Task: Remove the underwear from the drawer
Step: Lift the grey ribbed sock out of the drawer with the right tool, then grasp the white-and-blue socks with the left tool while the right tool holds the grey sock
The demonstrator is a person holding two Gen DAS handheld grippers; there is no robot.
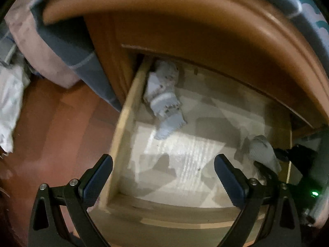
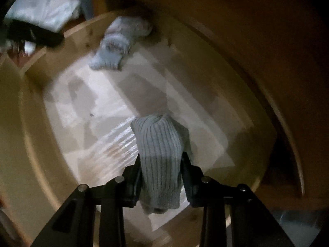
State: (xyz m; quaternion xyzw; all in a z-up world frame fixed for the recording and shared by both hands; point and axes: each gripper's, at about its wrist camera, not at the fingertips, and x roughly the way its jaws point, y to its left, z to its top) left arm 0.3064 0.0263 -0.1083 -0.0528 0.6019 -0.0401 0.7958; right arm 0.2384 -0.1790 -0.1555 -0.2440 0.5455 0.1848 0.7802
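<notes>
While the left claw (image 1: 163, 177) gapes, the right claw (image 2: 161, 177) pinches a ribbed garment (image 2: 159, 144)

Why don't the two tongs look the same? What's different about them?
The left tongs are wide open and empty; the right tongs are shut on a grey ribbed sock. The left tongs sit over the drawer's left edge; the right tongs are over its middle. Both are black and point down into the drawer.

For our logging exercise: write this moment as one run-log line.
left gripper: open, empty, above drawer | right gripper: shut on grey ribbed garment | patterned pale garment: in drawer
</notes>
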